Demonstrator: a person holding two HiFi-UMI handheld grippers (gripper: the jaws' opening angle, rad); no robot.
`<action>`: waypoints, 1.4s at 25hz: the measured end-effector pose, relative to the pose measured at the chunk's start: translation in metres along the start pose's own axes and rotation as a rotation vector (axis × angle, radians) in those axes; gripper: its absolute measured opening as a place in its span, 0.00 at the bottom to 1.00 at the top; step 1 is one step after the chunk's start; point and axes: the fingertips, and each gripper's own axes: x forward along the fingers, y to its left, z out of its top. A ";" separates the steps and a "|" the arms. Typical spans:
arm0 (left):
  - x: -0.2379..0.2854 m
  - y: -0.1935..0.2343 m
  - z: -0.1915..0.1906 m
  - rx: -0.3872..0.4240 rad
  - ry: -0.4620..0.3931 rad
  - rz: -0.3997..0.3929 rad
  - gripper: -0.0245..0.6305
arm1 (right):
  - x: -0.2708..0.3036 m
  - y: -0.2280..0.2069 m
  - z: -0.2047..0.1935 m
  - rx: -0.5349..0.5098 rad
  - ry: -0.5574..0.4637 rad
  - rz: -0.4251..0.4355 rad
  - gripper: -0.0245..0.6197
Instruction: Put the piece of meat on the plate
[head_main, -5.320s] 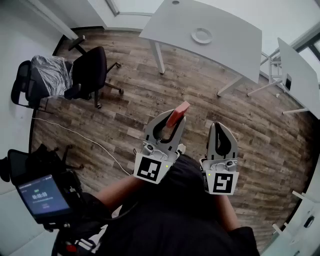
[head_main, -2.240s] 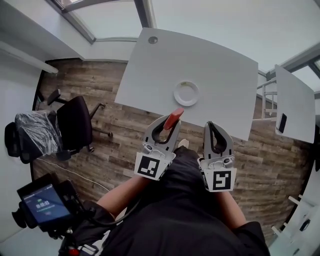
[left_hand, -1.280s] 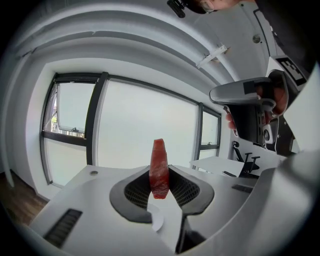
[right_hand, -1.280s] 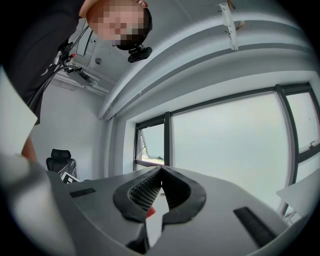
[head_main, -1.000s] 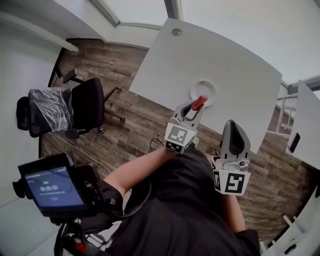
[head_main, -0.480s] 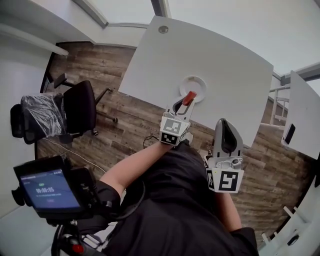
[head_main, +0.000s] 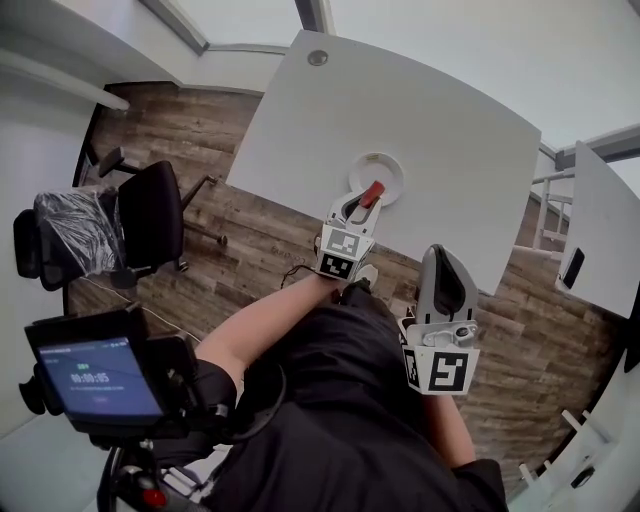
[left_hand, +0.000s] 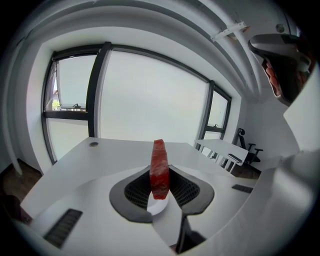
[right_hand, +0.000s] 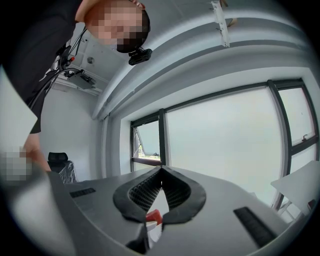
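Note:
A red slab of meat (left_hand: 159, 169) stands on edge between the pads of my left gripper (left_hand: 160, 172), which is shut on it. In the head view the left gripper (head_main: 361, 202) reaches out over the near rim of the small white plate (head_main: 378, 173), with the meat (head_main: 373, 190) just above it. A sliver of the plate (left_hand: 155, 206) shows below the meat. My right gripper (head_main: 438, 252) hangs back near the table edge, its jaws shut on nothing (right_hand: 161, 170). Through its lower gap I glimpse the meat (right_hand: 154, 216).
The plate sits on a white table (head_main: 450, 120) with a round grommet (head_main: 317, 58). A second table (head_main: 605, 215) with a dark phone (head_main: 571, 267) stands right. A black office chair (head_main: 150, 215) stands left on the wood floor. A screen device (head_main: 95, 378) is at lower left.
The left gripper has stretched forward and sunk toward the plate, carrying the meat. The right gripper has barely moved.

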 end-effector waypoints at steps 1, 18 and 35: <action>0.003 0.002 -0.003 0.000 0.012 0.002 0.19 | 0.001 -0.001 -0.002 0.002 0.004 0.001 0.05; 0.037 0.015 -0.034 -0.047 0.098 0.000 0.19 | 0.013 -0.012 -0.004 0.008 0.014 -0.027 0.05; 0.074 0.022 -0.070 -0.035 0.210 -0.044 0.19 | 0.017 -0.029 -0.017 0.016 0.056 -0.108 0.05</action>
